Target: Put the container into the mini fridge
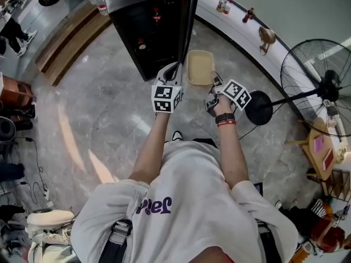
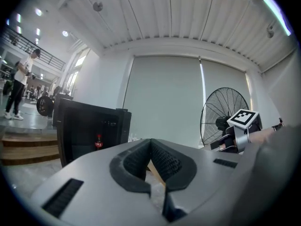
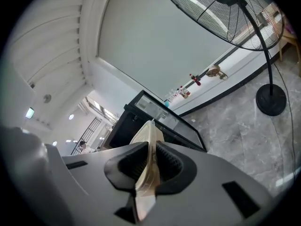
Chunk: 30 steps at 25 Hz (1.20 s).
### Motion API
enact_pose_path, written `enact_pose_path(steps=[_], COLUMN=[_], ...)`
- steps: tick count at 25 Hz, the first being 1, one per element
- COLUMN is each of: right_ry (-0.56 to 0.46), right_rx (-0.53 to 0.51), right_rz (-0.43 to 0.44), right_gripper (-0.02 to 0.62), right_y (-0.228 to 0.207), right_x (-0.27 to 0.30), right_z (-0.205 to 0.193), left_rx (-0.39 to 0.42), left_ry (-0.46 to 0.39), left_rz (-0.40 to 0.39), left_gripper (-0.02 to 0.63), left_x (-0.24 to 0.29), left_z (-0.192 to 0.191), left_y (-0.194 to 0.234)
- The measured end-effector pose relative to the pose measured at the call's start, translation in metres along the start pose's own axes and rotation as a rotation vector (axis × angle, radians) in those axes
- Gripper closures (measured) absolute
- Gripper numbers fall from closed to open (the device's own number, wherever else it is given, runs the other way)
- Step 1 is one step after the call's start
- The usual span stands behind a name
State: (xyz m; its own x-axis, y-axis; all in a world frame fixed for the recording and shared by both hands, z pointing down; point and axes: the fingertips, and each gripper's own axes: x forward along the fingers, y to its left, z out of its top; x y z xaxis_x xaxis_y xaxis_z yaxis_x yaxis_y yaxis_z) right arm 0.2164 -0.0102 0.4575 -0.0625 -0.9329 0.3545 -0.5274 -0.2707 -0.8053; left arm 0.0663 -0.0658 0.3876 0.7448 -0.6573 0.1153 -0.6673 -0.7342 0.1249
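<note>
In the head view a shallow beige container point(image 1: 199, 67) hangs in the air between my two grippers, just in front of the open black mini fridge point(image 1: 147, 29). My left gripper point(image 1: 177, 73) grips its left rim and my right gripper point(image 1: 214, 83) its right rim. The left gripper view shows my left gripper point(image 2: 150, 144) with a thin tan edge of the container point(image 2: 155, 172) pinched between its pads. My right gripper point(image 3: 149, 149), in its own view, is shut on the pale rim of the container point(image 3: 147, 166). A red bottle point(image 2: 99, 141) stands inside the mini fridge point(image 2: 89, 126).
The fridge door point(image 1: 188, 21) stands open on the right side of the cabinet. A standing fan point(image 1: 324, 86) with a round base point(image 1: 259, 107) is to my right. A low white ledge point(image 1: 258, 43) with small items runs behind. Wooden steps point(image 1: 68, 43) lie to the left.
</note>
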Motion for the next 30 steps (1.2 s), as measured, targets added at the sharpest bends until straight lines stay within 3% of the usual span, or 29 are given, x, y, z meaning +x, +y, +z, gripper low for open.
enact_pose_path(steps=[14, 30], right_ry=[0.161, 0.31], right_rx=[-0.035, -0.079], right_rz=[0.061, 0.171], right_gripper=[0.534, 0.534], right_y=[0.05, 0.101], right_x=[0.105, 0.232], right_z=[-0.052, -0.057], left_rx=[-0.065, -0.081], left_ry=[-0.006, -0.017], left_rz=[0.164, 0.355], left_gripper=[0.586, 0.586], left_x=[-0.012, 0.023], left_z=[-0.012, -0.003], left_y=[0.107, 0.203])
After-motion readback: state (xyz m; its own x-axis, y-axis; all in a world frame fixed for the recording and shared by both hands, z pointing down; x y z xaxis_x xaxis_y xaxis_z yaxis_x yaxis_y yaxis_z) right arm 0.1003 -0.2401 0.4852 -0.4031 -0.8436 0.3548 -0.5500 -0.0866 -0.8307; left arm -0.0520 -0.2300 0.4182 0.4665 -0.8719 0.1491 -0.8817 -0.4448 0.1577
